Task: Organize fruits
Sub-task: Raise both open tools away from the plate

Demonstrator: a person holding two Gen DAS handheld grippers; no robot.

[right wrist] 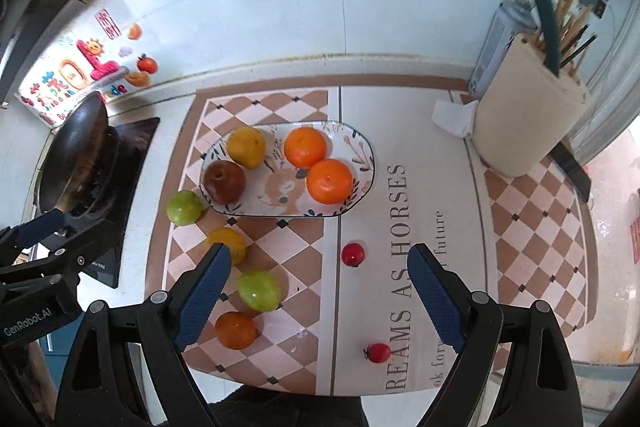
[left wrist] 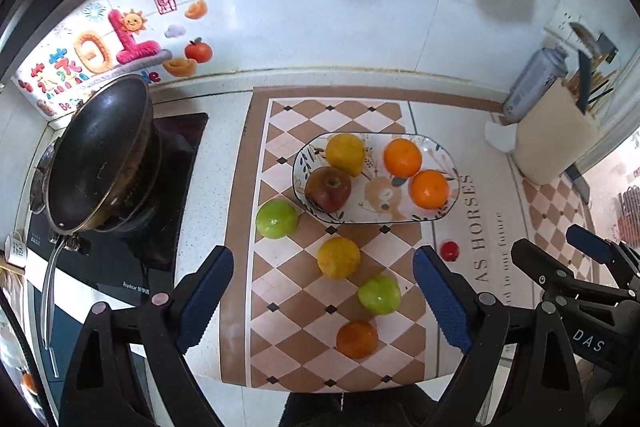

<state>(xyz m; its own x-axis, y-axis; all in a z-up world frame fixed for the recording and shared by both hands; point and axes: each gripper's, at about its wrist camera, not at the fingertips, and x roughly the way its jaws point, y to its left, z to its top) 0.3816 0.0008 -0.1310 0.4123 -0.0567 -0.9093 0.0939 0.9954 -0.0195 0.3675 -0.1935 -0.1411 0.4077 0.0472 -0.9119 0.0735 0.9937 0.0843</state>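
Note:
An oval patterned plate (left wrist: 394,205) (right wrist: 276,203) on the checkered mat holds a yellow fruit (left wrist: 345,153), a red apple (left wrist: 328,189) and two oranges (left wrist: 403,157) (left wrist: 429,189). On the mat lie a green apple (left wrist: 277,218), a yellow fruit (left wrist: 338,257), a second green apple (left wrist: 379,294) and an orange (left wrist: 357,339). Two small red fruits (right wrist: 353,253) (right wrist: 378,352) lie to the right. My left gripper (left wrist: 323,301) is open above the loose fruit. My right gripper (right wrist: 320,301) is open above the mat, holding nothing.
A black pan (left wrist: 100,155) sits on the stove at the left. A beige utensil holder (right wrist: 528,115) with a can (right wrist: 494,43) behind it stands at the right, with a crumpled tissue (right wrist: 454,117) beside it. A tiled wall is behind.

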